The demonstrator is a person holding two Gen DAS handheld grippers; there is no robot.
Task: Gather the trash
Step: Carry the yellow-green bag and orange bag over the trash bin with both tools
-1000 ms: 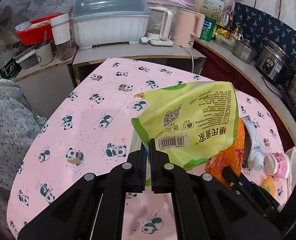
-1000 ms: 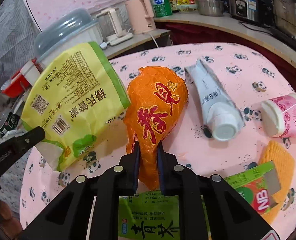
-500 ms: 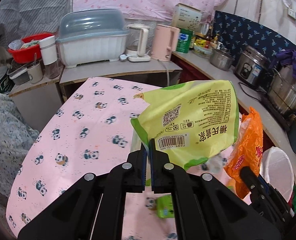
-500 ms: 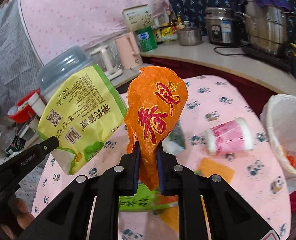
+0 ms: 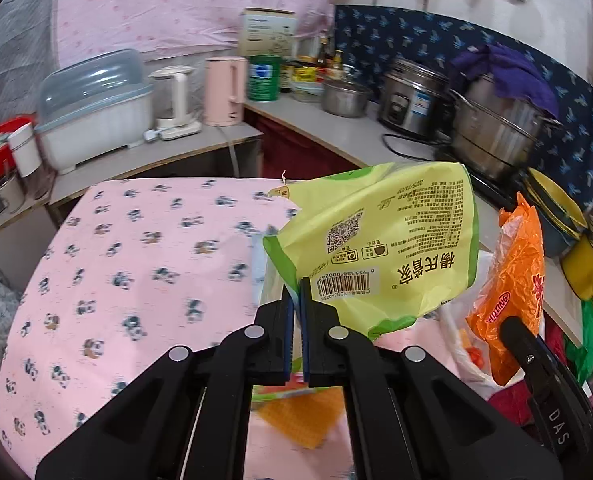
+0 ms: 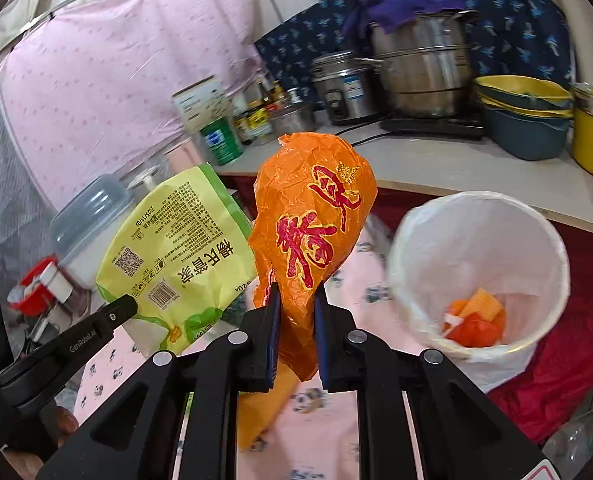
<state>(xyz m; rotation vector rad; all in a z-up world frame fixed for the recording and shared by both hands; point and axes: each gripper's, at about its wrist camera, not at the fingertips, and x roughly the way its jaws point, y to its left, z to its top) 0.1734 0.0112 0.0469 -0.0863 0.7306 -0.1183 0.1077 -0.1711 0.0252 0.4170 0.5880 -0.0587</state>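
1. My right tool [image 6: 296,312] is clamped on the lower end of the orange wrapper [image 6: 312,232], the pads pinching it with only the crumpled film between them. The wrapper stands up from the pads, its long axis running away from me and slightly up.
2. My left tool [image 5: 297,312] is pressed fully together on a bottom corner of the yellow-green bag [image 5: 380,248]. The bag fans out up and to the right of the pads, barcode side facing me.
3. What the coming move depends on: the bin [image 6: 536,216], lined with a white bag, sits to the right of and below the orange wrapper in the right view, its mouth open toward me, with orange scraps already at the bottom. The wrapper is near the rim but not yet over the opening.
4. The right hand is the nearer one. The left tool shows at the far left of the right view, so the yellow-green bag is farther from the bin, on the other side of the orange wrapper.
5. Both tools point forward and downward, held above the pink panda-print surface [image 5: 136,248], with both pieces of trash in the air.
6. My judgement: the right hand should carry on rightward until the wrapper hangs over the opening, then let go; the left follows after.
7. More trash lies on the surface under the tools, blurred.
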